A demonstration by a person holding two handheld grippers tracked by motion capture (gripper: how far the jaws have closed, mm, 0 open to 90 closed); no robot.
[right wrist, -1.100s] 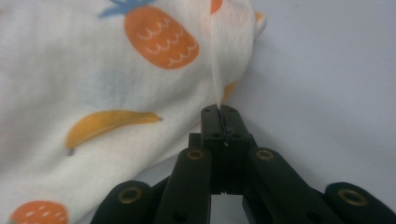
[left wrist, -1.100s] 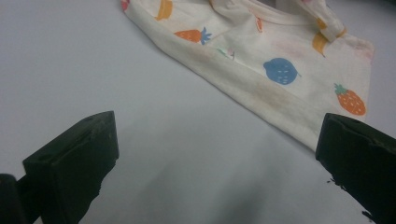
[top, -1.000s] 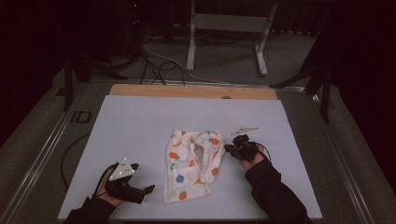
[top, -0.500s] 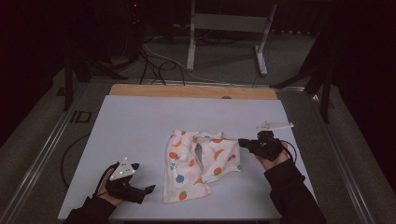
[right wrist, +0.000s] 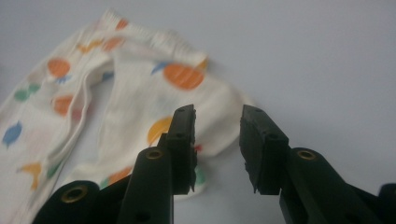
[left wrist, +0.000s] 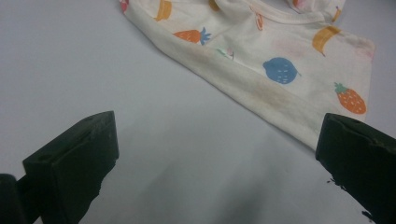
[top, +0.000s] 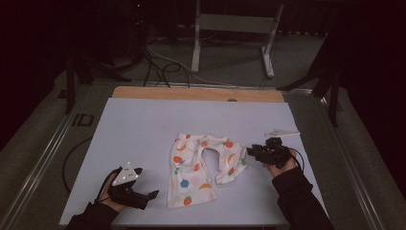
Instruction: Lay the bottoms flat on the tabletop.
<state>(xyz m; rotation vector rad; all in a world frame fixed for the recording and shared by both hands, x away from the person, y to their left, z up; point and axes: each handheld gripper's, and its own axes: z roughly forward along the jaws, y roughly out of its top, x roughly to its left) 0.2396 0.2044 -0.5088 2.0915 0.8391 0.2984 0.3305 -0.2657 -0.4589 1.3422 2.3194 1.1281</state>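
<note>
The little pants (top: 203,167) with fruit pictures lay flat in the middle of the pale worktop (top: 143,129). One leg pointed toward the bottom of the frame and the other bent to the right. The right claw (top: 252,153) sat just beside that bent leg; its jaws had just been opening, with nothing between them, and they seemed clear of the cloth. The left claw (top: 152,195) rested at the lower left, wide open and holding nothing.

Baby trousers (left wrist: 280,60) cut off by top edge, left gripper view.
</note>
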